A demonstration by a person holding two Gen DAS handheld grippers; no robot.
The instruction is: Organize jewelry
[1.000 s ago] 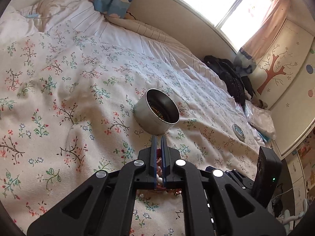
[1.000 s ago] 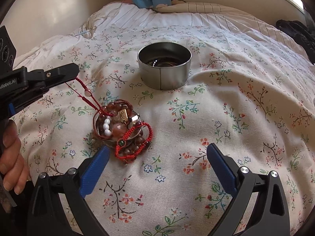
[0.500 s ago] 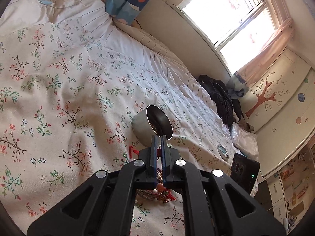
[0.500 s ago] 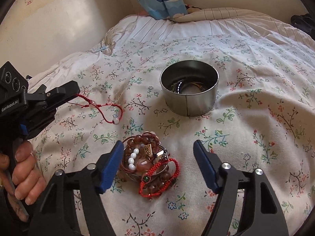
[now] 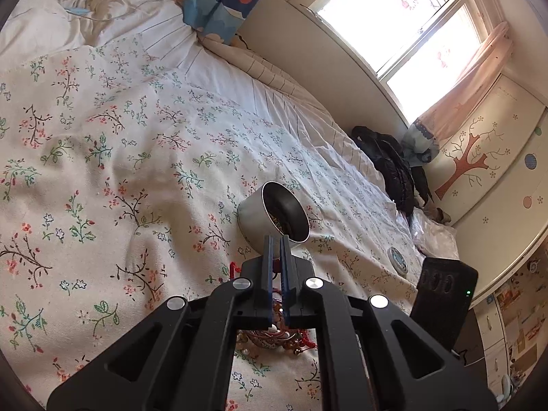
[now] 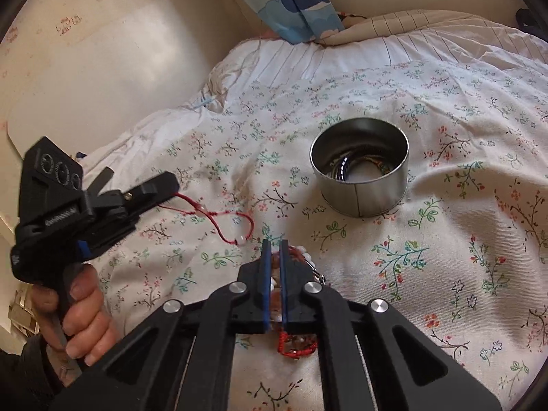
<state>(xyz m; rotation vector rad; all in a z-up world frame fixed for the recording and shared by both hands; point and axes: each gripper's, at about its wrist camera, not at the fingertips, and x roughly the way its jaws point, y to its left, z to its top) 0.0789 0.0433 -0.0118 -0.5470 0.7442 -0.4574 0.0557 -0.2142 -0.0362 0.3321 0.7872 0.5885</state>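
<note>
- The left gripper (image 6: 171,185) pinches one end of the red cord bracelet (image 6: 222,219); the cord hangs toward the bed (image 6: 445,239).
- The steel tin (image 6: 359,178) lies ahead of these fingers, to their right.
- The right gripper (image 6: 274,250) is nearly closed above the bead pile (image 6: 301,257); I cannot tell if it grasps anything.

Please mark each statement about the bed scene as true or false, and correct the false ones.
1. The left tool holds a red string bracelet. True.
2. The metal tin lies on its side. False: it stands upright, open end up.
3. The tin already contains jewelry. True.
4. The right tool is wide open. False: its fingers are nearly together over the jewelry pile.
5. The red string bracelet hangs over the tin. False: it hangs left of it.
</note>
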